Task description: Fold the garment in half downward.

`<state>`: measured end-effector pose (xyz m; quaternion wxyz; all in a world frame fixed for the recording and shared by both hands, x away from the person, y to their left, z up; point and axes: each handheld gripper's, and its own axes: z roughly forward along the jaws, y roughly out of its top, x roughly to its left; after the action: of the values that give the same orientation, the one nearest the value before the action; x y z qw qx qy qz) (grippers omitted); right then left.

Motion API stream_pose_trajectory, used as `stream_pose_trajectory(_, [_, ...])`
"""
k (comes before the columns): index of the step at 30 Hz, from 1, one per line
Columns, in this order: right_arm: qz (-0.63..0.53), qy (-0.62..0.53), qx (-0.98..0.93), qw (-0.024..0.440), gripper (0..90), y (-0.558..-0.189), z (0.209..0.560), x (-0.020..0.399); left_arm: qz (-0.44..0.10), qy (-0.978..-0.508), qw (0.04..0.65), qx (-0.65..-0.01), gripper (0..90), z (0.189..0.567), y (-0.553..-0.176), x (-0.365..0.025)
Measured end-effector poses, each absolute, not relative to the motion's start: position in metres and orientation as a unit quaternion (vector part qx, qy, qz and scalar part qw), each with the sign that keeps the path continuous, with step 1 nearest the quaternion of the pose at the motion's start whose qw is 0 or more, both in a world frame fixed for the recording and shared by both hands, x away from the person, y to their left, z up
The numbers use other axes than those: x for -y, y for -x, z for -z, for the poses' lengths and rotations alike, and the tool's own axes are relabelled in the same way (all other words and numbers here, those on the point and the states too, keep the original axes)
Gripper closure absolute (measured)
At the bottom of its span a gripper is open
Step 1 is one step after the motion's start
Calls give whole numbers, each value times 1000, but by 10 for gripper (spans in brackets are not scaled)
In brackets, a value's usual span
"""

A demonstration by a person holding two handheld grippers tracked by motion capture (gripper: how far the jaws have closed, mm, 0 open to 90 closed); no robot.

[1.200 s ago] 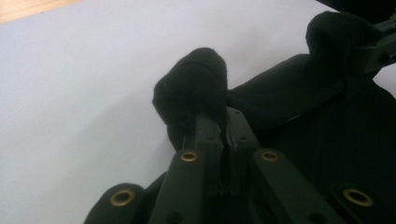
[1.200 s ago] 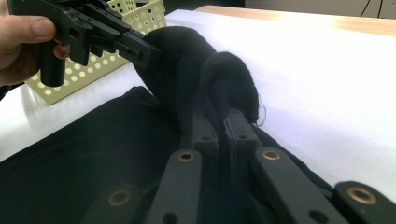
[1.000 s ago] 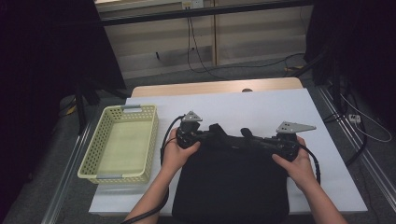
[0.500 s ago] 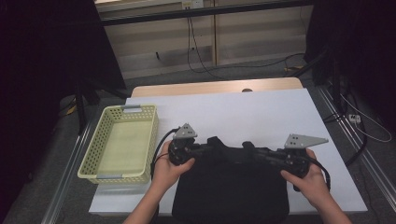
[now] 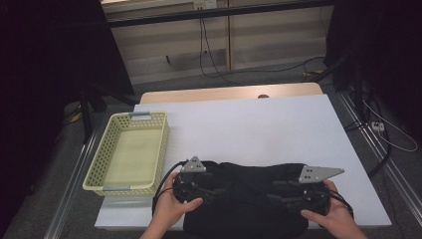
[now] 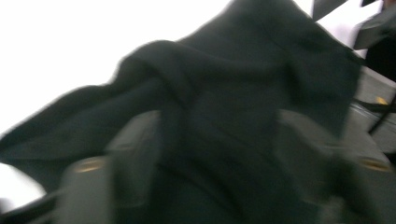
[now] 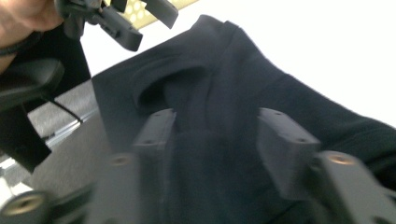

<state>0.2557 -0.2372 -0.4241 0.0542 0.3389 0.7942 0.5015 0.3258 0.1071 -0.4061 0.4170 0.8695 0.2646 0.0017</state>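
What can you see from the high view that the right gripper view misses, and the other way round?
The high view takes in the whole layout: the white table, the yellow basket standing at its left, and both hands, with the left gripper and the right gripper at the near corners of the black cloth.

The right gripper view looks close along its own jaws, which stand apart with the cloth's folds between them; they have just been opening.

Both show the black cloth, the white table, the left gripper and a bit of the basket.
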Motion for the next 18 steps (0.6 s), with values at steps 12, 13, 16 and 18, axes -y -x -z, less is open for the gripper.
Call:
stream_pose_trajectory(12, [-438,-418,-781,150,351,-290,428,269,-47,-853,418,-309,113,408,-377,-119])
stream_pose_trajectory(13, [-435,-424,-779,156,350,-292,429,271,-47,-853,417,-311,103,410,-381,-120])
stream_pose_trajectory(16, [-416,-438,-777,179,351,-298,433,279,-56,-850,409,-327,103,416,-391,-122])
stream_pose_trajectory(18, [-411,-440,-778,182,352,-300,435,283,-63,-852,401,-330,111,421,-393,-124])
